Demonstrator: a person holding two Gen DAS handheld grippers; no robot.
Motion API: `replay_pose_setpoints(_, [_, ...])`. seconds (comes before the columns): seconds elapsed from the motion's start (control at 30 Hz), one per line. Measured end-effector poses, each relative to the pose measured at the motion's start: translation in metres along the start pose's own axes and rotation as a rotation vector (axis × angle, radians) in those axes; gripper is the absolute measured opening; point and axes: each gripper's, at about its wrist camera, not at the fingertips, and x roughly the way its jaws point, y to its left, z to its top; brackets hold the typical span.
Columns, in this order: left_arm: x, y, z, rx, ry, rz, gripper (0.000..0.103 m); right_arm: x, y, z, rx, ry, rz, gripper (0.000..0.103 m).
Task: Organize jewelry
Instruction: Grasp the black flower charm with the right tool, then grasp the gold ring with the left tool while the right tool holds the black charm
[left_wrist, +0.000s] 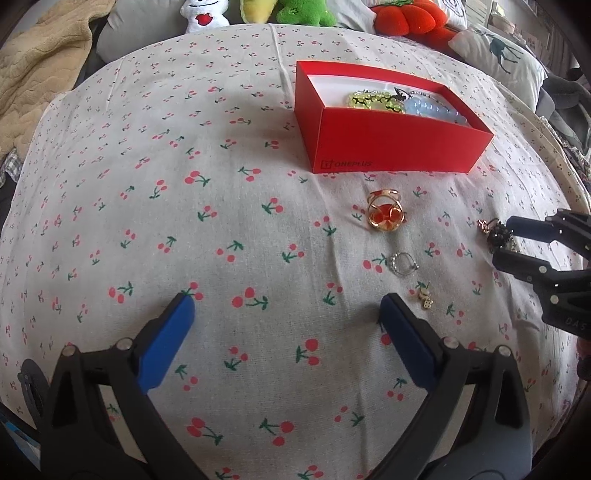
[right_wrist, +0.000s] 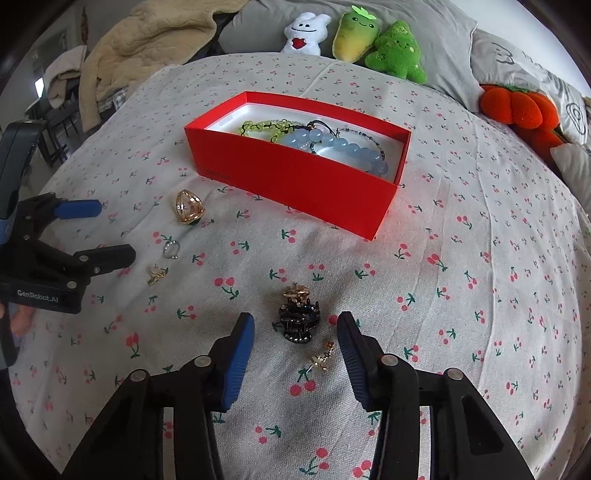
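Right wrist view gives us the cherry-print cloth (right_wrist: 461, 266) spread across the bed, and on it the red box (right_wrist: 295, 184), open, with a blue bead bracelet (right_wrist: 354, 149) and a yellow-green bead bracelet (right_wrist: 264, 127) lying inside. Behind the cloth we see three plush toys (right_wrist: 354, 37) against a grey pillow. Our right gripper (right_wrist: 295, 343) hangs low over the cloth with its jaws set wide, and the black hair claw (right_wrist: 298, 319) sits between the two blue pads, touching neither. Our left gripper (left_wrist: 286, 317) is spread wide too, holding nothing. Ahead of it lie the gold ring (left_wrist: 384, 212), then the silver ring (left_wrist: 402, 264), then a small gold earring (left_wrist: 425, 297). Another gold earring (right_wrist: 322, 356) rests just beside the right finger.
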Motion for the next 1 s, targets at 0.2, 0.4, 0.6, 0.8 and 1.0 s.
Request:
replay_pose_setpoints(0.2, [-0.002, -0.006, 0.004, -0.003, -0.002, -0.034, 0.09, 0.0, -0.008, 0.001, 0.05, 0.0, -0.002, 0.023])
replay_pose_setpoints(0.4, [-0.006, -0.014, 0.009, -0.013, -0.011, -0.091, 0.073, -0.016, -0.012, 0.002, 0.063, -0.037, 0.004, 0.023])
replay_pose_setpoints(0.6, [-0.001, -0.025, 0.019, -0.039, 0.003, -0.174, 0.049, -0.032, -0.017, 0.001, 0.084, -0.071, 0.01, 0.023])
replay_pose_setpoints(0.8, [0.009, -0.037, 0.03, -0.053, 0.003, -0.166, 0.049, -0.039, -0.021, 0.002, 0.1, -0.077, 0.005, 0.023])
replay_pose_setpoints(1.0, [0.015, -0.04, 0.036, -0.084, -0.005, -0.179, 0.037, -0.042, -0.024, 0.002, 0.092, -0.089, -0.013, 0.023])
